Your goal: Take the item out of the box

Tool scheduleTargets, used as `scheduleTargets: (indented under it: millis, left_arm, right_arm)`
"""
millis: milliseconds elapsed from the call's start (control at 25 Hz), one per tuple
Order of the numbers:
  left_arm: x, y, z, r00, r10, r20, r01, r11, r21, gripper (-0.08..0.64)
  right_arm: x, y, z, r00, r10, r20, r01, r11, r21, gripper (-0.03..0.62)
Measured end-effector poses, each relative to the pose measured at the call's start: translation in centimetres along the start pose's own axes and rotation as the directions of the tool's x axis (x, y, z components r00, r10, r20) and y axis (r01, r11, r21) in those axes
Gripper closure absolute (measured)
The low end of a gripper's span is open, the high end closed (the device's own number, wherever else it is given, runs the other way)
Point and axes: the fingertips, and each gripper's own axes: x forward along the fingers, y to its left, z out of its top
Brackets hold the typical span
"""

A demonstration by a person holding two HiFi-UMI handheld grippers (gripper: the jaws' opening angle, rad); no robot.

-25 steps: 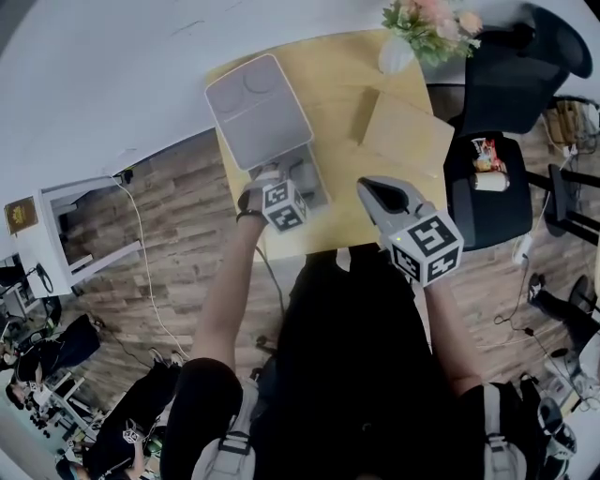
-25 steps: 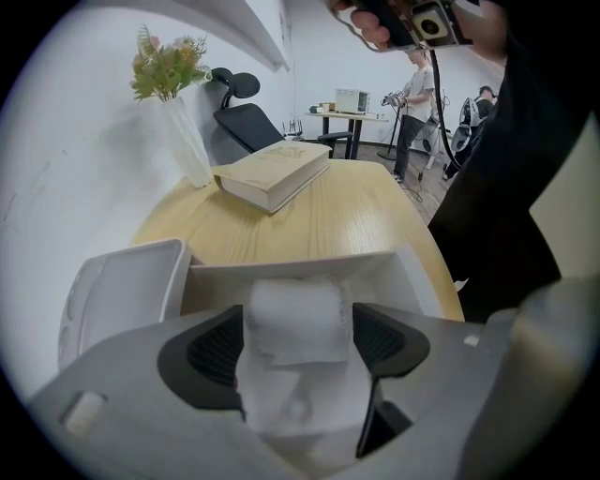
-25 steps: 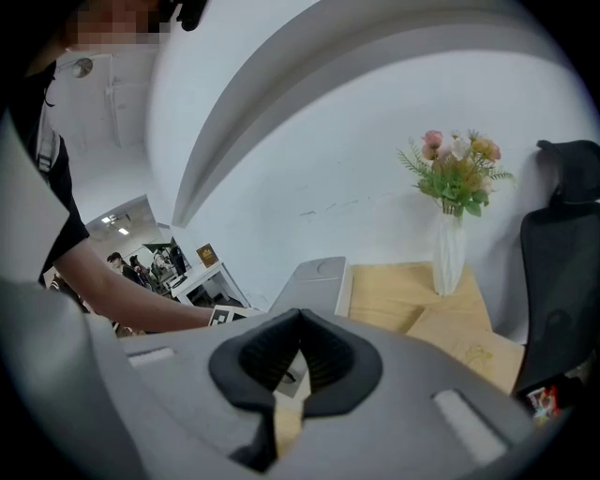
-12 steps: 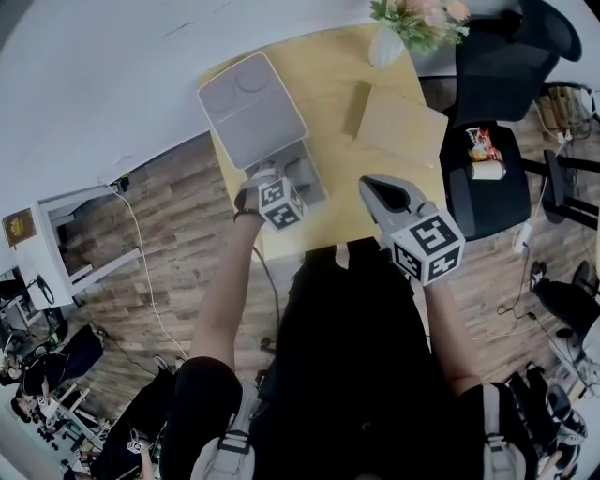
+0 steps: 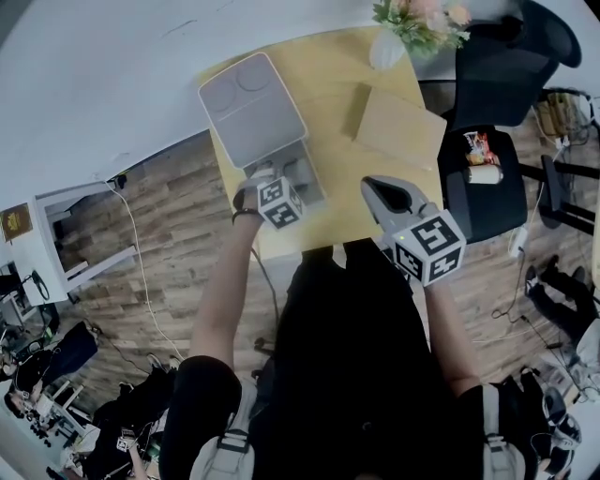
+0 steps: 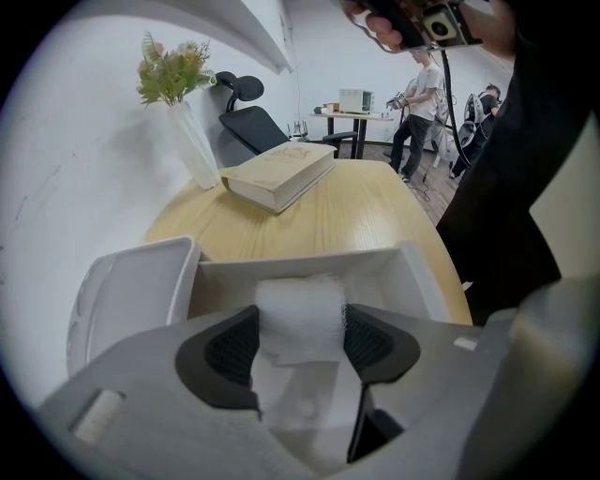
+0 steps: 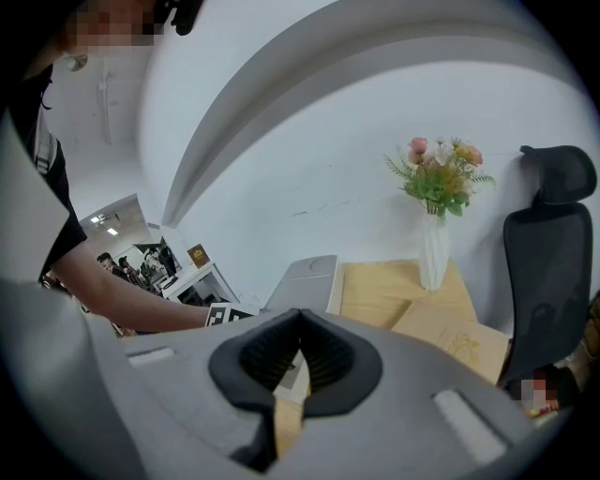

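Observation:
An open white box (image 5: 309, 178) stands at the table's near left edge, its lid (image 5: 251, 108) folded back. My left gripper (image 5: 289, 178) reaches down into the box. In the left gripper view a white, soft-looking wrapped item (image 6: 300, 314) stands between the dark pads (image 6: 230, 352). The jaws are closing on it and both pads touch its sides. The box wall (image 6: 309, 267) rises just behind it. My right gripper (image 5: 380, 192) hovers over the table's near edge to the right of the box. It is shut and empty, its tips meeting (image 7: 300, 317).
A tan book (image 5: 398, 127) lies on the round wooden table (image 5: 347, 66), with a white vase of flowers (image 5: 403, 28) behind it. A black office chair (image 5: 487, 178) with small packets on its seat stands at the right. People stand far back (image 6: 417, 103).
The head view has shifted slightly. Both grippers keep their places relative to the box and the table.

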Motion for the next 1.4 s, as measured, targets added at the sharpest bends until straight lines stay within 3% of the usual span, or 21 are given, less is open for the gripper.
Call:
scheduleTargets:
  millis: [320, 760, 1160, 1400]
  left_arm:
    - [-1.8, 0.1, -0.7, 0.999, 0.035, -0.010, -0.035, 0.998, -0.047, 0.281]
    - [-7.0, 1.1, -0.8, 0.989, 0.147, 0.031, -0.142, 0.981, -0.134, 0.281]
    - [-14.0, 2.6, -1.2, 0.947, 0.309, 0.085, -0.279, 0.926, -0.255, 0.281]
    - [-17.6, 3.5, -1.0, 0.916, 0.377, 0.134, -0.318, 0.889, -0.328, 0.282]
  right_arm:
    - [0.6, 0.5, 1.1, 1.000, 0.030, -0.003, -0.031, 0.999, -0.038, 0.589]
    - [1.4, 1.9, 3.2, 0.996, 0.090, 0.025, -0.087, 0.993, -0.082, 0.589]
    - [2.3, 3.3, 5.4, 0.991, 0.121, 0.060, -0.115, 0.988, -0.105, 0.589]
    - [2.7, 4.6, 7.7, 0.984, 0.142, 0.106, -0.128, 0.983, -0.129, 0.589]
